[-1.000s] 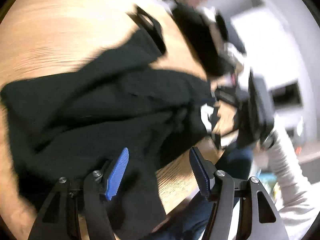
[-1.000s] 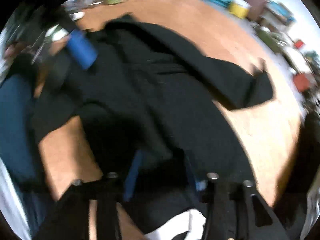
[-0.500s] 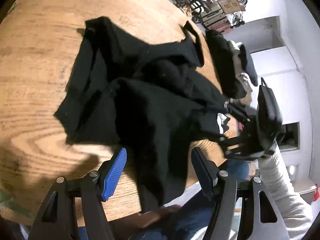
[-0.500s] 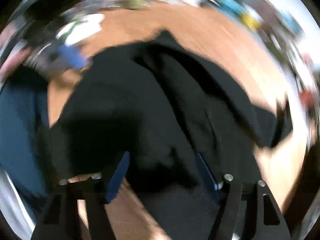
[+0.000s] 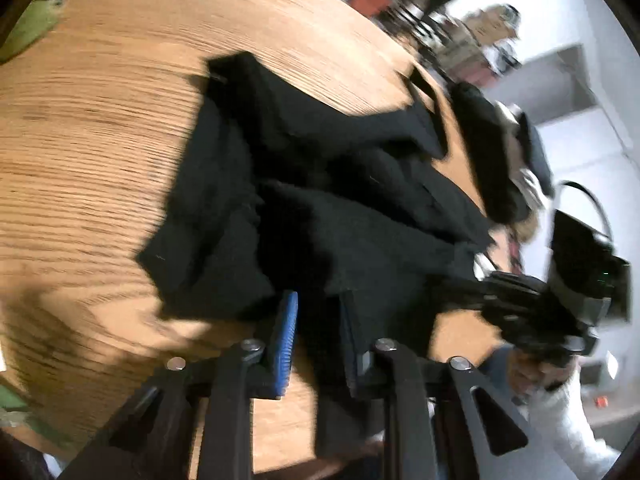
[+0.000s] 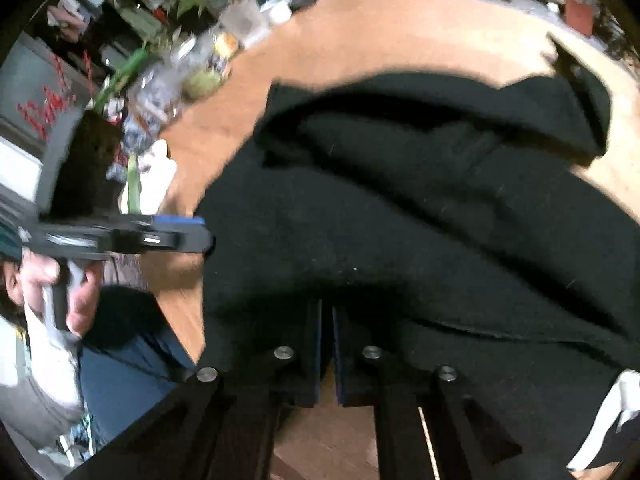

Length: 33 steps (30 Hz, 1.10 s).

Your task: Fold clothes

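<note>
A black garment lies rumpled on the round wooden table. My left gripper is shut on the garment's near edge, with cloth pinched between the blue pads. The right gripper shows at the right of that view, gripping the same edge. In the right wrist view the garment fills the middle. My right gripper is shut on its near hem, pads almost touching. The left gripper grips the garment's left edge there.
A pile of dark folded clothes sits at the table's far right edge. Clutter, plants and bottles line the table's far side. The person's jeans are at the near table edge. A white tag shows on the garment's lower right.
Both grippers have gone from open to shut on the garment's near edge. The garment has shifted and spread across the table between the frames.
</note>
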Available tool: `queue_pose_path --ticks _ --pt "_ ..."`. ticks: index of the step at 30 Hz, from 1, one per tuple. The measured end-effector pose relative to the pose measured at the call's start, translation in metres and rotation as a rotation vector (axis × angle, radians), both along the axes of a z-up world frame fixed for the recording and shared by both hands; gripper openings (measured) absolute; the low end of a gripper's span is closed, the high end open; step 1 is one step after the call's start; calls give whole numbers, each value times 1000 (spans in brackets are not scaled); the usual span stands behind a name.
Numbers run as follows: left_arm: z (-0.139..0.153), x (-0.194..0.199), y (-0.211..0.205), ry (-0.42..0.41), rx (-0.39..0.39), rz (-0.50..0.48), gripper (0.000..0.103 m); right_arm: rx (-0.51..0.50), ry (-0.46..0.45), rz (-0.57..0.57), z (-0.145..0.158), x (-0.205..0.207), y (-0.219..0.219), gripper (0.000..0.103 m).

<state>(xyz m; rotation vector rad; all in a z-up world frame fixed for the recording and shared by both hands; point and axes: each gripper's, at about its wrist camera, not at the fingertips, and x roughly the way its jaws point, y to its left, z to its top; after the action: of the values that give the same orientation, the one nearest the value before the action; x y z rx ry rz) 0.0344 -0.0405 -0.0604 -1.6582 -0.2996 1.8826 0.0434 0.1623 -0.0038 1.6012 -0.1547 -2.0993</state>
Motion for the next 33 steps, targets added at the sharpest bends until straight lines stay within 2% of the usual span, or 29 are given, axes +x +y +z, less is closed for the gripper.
queue_pose_path --ticks 3,4,6,8,12,13,17,19,22,23,26,30,31,33 --pt "-2 -7 -7 26 -56 58 21 7 7 -60 -5 -15 12 6" --pt "-1 -8 -10 33 -63 75 21 34 -2 -88 -9 -18 20 12" --pt "11 -9 -17 46 -8 102 21 36 -49 -82 -17 -16 32 21" --pt "24 -6 -17 70 20 113 21 16 -53 -87 -16 -9 42 47" --pt "34 0 9 63 33 80 30 -62 18 -92 4 6 71 59" --pt "34 1 18 55 31 65 31 -81 36 -94 9 10 78 66" --pt "23 3 57 31 2 5 31 -97 98 -144 14 15 106 67" --pt "15 -2 73 69 -72 0 31 -120 96 -160 11 14 115 67" --pt "-1 -16 77 135 -187 45 31 -161 96 -160 9 15 128 67" --pt "-4 -22 75 148 -195 67 31 -175 95 -153 8 16 129 67" --pt "-8 -36 63 153 -155 115 25 -219 83 -104 1 19 120 69" --pt "-6 -48 40 70 -80 177 25 -213 70 17 -1 32 86 69" --pt "-5 -48 35 58 -91 179 25 -202 80 32 1 35 79 67" --pt "5 -40 34 96 -132 176 25 -196 91 55 3 38 68 61"
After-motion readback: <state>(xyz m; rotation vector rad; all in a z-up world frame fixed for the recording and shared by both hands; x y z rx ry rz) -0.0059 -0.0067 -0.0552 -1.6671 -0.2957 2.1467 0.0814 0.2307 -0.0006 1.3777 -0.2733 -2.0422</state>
